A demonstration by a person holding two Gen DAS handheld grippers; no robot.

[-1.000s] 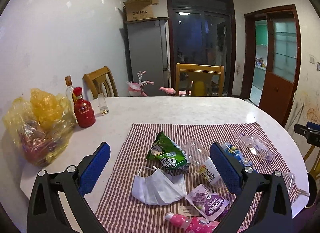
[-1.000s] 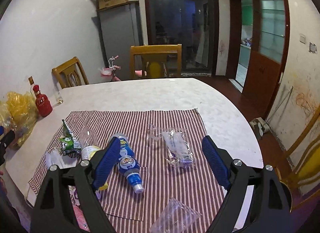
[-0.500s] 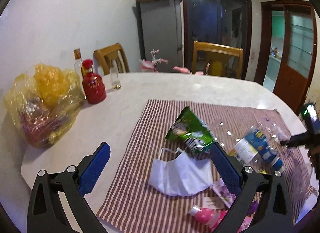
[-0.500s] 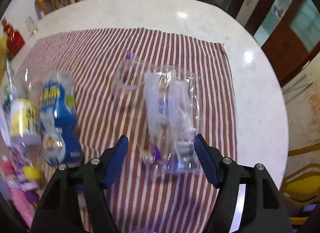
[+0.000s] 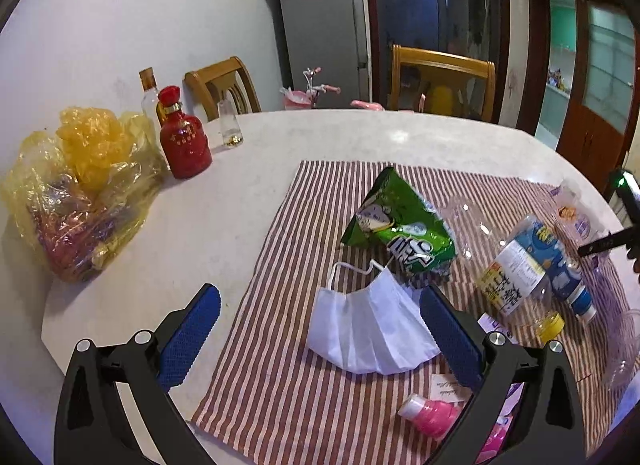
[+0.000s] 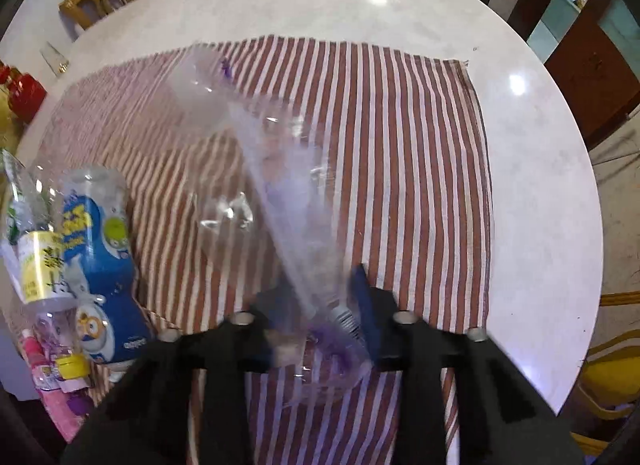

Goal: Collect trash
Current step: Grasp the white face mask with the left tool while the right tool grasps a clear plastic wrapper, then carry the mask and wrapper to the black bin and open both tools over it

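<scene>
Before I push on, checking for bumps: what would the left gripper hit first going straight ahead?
Most likely the white face mask, lying on the striped cloth between the open left gripper fingers; depth is hard to judge.

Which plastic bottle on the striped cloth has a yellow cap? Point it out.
The clear bottle with the yellow-and-white label; the blue-labelled bottle beside it has a white cap.

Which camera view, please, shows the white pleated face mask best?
The left wrist view: the white pleated face mask lies whole and sharp on the red-and-white striped cloth, ear loop visible. The right wrist view does not show it.
</scene>
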